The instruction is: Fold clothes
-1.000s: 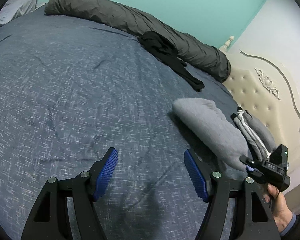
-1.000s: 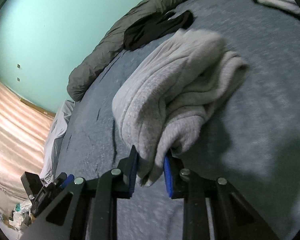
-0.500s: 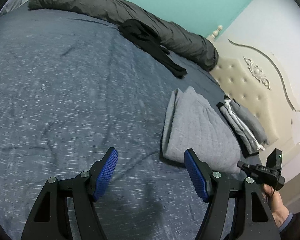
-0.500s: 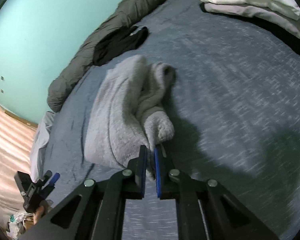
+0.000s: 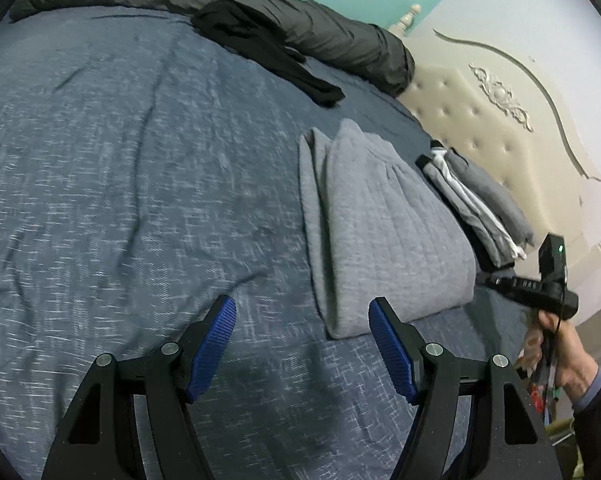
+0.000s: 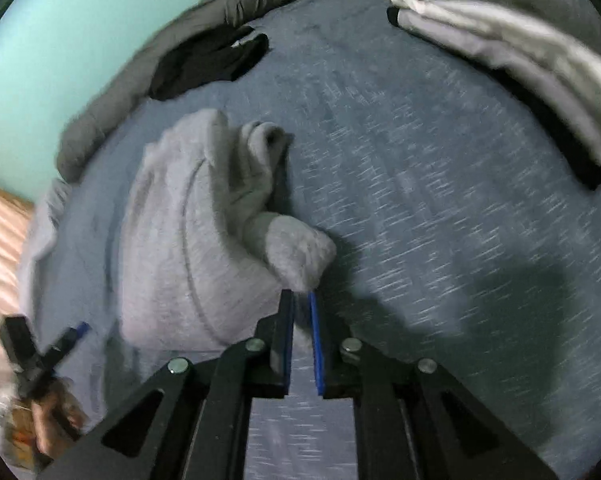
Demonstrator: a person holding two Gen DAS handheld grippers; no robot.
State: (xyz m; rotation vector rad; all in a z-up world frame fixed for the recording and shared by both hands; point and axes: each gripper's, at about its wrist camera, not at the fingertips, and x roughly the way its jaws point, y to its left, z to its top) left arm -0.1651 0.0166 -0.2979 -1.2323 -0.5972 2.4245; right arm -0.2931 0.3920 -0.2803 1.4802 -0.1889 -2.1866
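A folded grey garment lies on the blue bedspread, just beyond and to the right of my left gripper, which is open with nothing between its blue pads. In the right wrist view the same grey garment lies bunched to the left. My right gripper is shut on its near corner, with cloth pinched between the narrow blue pads. From the left wrist view the right gripper's body shows in a hand at the bed's right edge; its fingertips are hidden there.
A stack of folded grey and white clothes sits by the cream tufted headboard. A black garment lies against a rolled dark grey duvet along the teal wall. The left gripper shows blurred at lower left.
The grey garment came down from hanging in the right gripper and now lies flat on the bed. The left gripper moved closer to it. The right gripper keeps its pinch.
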